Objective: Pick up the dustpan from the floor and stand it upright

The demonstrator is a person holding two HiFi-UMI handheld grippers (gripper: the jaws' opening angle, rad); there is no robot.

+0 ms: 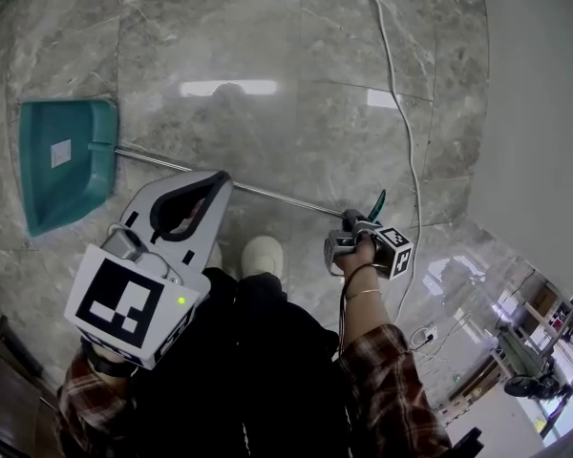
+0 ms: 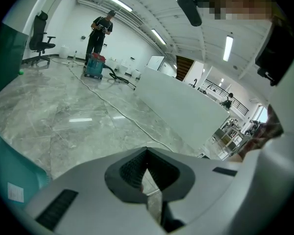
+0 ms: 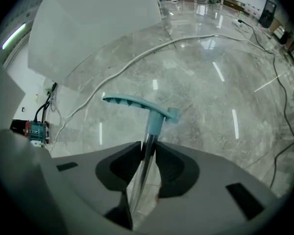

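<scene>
The teal dustpan (image 1: 62,160) lies flat on the marble floor at the left of the head view. Its metal pole (image 1: 267,194) runs right to a teal grip (image 1: 377,203). My right gripper (image 1: 349,219) points steeply down and is shut on the pole just below the grip. In the right gripper view the pole (image 3: 143,170) passes between the dark pads, which touch it on both sides, with the teal grip (image 3: 137,104) beyond the right gripper (image 3: 148,148). My left gripper (image 1: 218,181) hangs above the pole's middle, apart from it, shut on nothing. The left gripper (image 2: 147,153) sees a corner of the pan (image 2: 10,175).
A white cable (image 1: 406,113) runs down the floor right of the grip to a socket strip (image 1: 425,334). A white partition (image 1: 535,113) stands at the right. My shoe (image 1: 261,254) is just below the pole. Far off stand a person (image 2: 99,33) and an office chair (image 2: 39,33).
</scene>
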